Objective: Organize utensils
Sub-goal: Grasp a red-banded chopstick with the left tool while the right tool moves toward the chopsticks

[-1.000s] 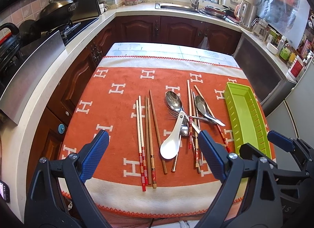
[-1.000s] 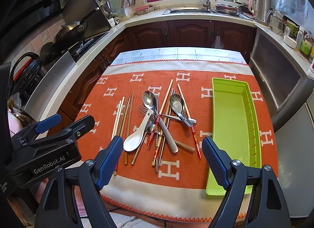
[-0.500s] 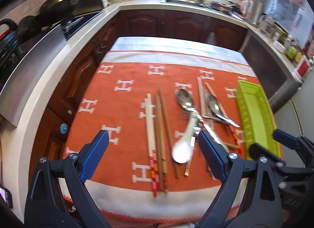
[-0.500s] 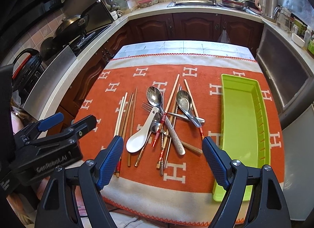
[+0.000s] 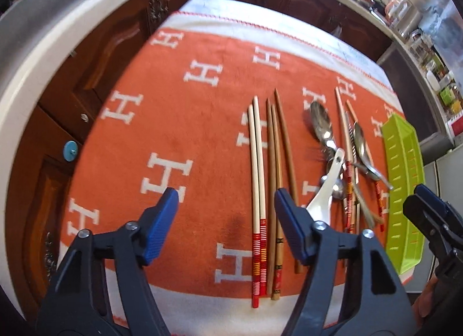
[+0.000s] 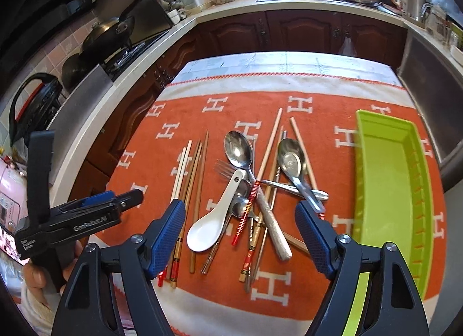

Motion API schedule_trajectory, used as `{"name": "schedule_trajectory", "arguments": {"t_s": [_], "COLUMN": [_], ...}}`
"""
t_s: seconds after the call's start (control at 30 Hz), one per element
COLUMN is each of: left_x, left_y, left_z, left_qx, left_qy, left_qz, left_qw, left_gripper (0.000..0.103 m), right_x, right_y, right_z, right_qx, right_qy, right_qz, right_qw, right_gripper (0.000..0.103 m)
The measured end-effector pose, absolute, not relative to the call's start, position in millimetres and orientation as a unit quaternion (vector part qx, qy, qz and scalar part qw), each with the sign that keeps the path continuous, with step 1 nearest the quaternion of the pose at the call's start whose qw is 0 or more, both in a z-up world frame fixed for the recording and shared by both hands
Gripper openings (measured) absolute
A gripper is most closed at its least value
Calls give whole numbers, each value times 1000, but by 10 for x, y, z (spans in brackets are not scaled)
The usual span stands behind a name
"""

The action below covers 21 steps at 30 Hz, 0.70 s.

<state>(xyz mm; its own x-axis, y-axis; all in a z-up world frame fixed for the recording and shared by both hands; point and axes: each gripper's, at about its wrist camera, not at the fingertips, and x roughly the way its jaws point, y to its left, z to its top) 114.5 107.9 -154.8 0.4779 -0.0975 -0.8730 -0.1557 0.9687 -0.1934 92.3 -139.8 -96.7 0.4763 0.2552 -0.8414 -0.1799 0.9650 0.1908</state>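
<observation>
Left wrist view, left gripper (image 5: 222,200): jaws spread wide, nothing between them, low over the near part of the orange cloth (image 5: 185,122).
Left wrist view, chopstick group (image 5: 267,191): five sticks lie side by side lengthwise on the cloth, two pale with red-striped ends, three darker wood; the gripper's right finger crosses in front of the darkest ones.
Left wrist view, utensil pile (image 5: 344,168): spoons, a fork and more chopsticks lie to the right of the group; the overlaps are hard to sort from this angle.
Left wrist view, green tray (image 5: 405,180): seen edge-on at the right of the cloth; its inside is barely visible.
Left wrist view, right gripper (image 5: 434,220): only one blue-tipped finger enters at the right edge.
Right wrist view, right gripper (image 6: 240,232): jaws wide apart, holding nothing, above the near end of the pile.
Right wrist view, white ceramic spoon (image 6: 214,217): bowl toward the camera, handle resting on a metal spoon (image 6: 240,151) and the fork (image 6: 225,168).
Right wrist view, second metal spoon (image 6: 292,162): lies across chopsticks, just left of the tray.
Right wrist view, tray interior: shown from above here, slotted wall on the right.
Right wrist view, kitchen counter (image 6: 289,6): carries a sink and tap at the back; a wok (image 6: 107,32) sits on the stove at left.
Right wrist view, left gripper: visible side-on at the left edge, held in a hand (image 6: 43,278).
</observation>
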Motion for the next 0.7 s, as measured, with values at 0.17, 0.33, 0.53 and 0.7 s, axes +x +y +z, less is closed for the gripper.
{"name": "schedule_trajectory", "arguments": {"t_s": [0.17,0.33,0.53,0.7], "left_x": [1126,1143,1174,1161], "left_y": [919,815,740,747], "left_z": [-1841,-1948,-2053,-2056], "left_qx": [-105,-82,-80,-81], "left_qy": [557,572,568,561], "left_qz": [11,13,12,14], "left_qw": [824,816,819,824], "left_gripper": [51,46,44,44], "right_x": [978,979,987,964], "right_y": [-1302,-1289,-1311,-1331], "right_z": [-1240,-1370,-1428,-1456], "right_qx": [28,33,41,44], "right_qy": [509,518,525,532], "right_qz": [131,133,132,138], "right_qw": [850,844,840,835], "right_gripper": [77,77,77,77]}}
